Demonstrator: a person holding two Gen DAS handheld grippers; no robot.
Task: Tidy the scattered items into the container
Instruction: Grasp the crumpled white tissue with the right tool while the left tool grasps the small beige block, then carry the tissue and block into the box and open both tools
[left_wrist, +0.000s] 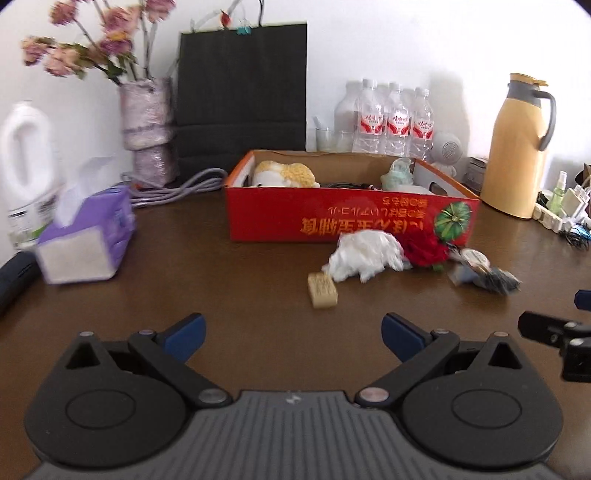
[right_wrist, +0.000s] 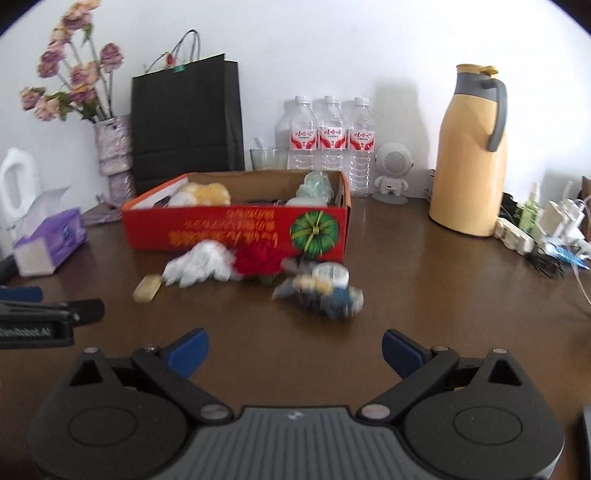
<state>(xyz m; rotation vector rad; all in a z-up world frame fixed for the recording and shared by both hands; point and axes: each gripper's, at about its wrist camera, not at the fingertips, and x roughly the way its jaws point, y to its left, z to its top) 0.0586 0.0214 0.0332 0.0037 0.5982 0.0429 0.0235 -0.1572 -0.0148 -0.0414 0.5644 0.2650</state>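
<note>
Both grippers spread wide and empty above the brown table (left_wrist: 229, 273): left gripper (left_wrist: 293, 334) at the bottom centre of the left wrist view, right gripper (right_wrist: 295, 350) at the bottom centre of the right wrist view, blue pads well apart, nothing between them. Red cardboard box (left_wrist: 332, 218) in mid-frame, open-topped, already holding a yellow-and-white plush (left_wrist: 284, 175) at its left end and a pale green item (left_wrist: 397, 173) toward its right. Scattered just in front of the box: a tan soap-like bar (left_wrist: 323, 290) nearest, a crumpled white plastic bag (left_wrist: 364, 258) beside it, a red fabric flower (left_wrist: 424, 247) touching the box front, then a blurred blue-grey bundle (right_wrist: 321, 291) with a round white tin (right_wrist: 330, 274) on it. Purple tissue box (left_wrist: 88, 240) at mid-left, yellow thermos jug (left_wrist: 517, 147) at upper right, water bottles (left_wrist: 395, 122) behind the box.
</note>
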